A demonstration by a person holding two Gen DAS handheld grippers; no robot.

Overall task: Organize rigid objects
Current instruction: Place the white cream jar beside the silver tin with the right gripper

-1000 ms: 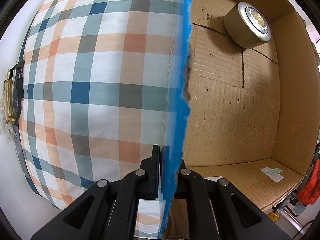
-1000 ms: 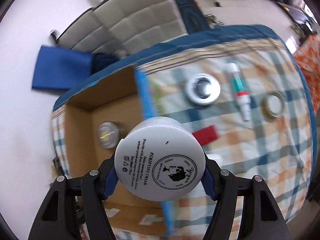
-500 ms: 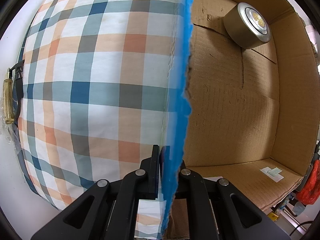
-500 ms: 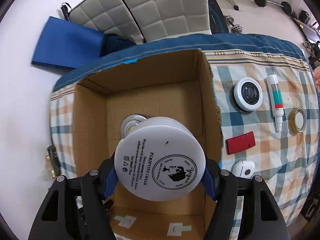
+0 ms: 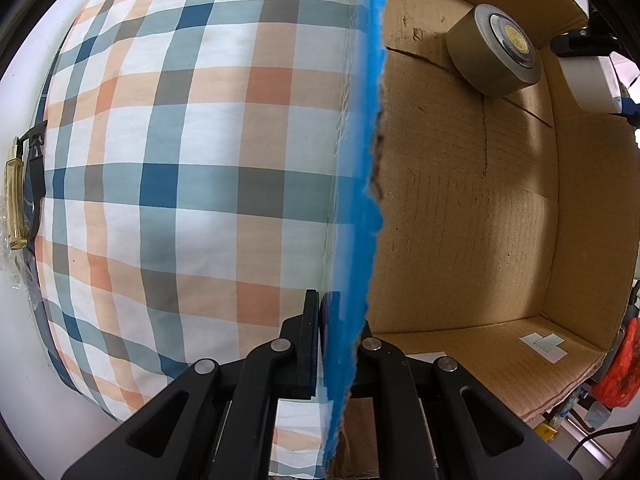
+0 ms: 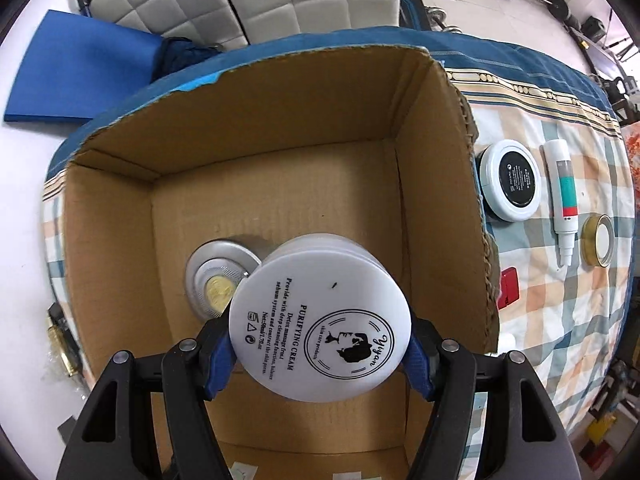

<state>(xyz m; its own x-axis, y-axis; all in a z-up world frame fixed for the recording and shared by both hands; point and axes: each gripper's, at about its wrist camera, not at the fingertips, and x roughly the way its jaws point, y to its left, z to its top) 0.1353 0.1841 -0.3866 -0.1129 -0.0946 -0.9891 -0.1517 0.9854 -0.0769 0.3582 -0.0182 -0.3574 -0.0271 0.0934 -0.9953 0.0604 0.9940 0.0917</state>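
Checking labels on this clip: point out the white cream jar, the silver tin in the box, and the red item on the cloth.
White cream jar (image 6: pixel 320 320): right wrist view, printed lid.
Silver tin (image 5: pixel 496 56): left wrist view, side wall.
Red item (image 6: pixel 508 286): right wrist view, top face.

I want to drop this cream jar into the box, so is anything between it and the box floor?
Mostly no. The right gripper holds the white cream jar over the open cardboard box. One silver round tin already sits on the floor, partly hidden behind the jar's left edge. The floor to its right looks bare.
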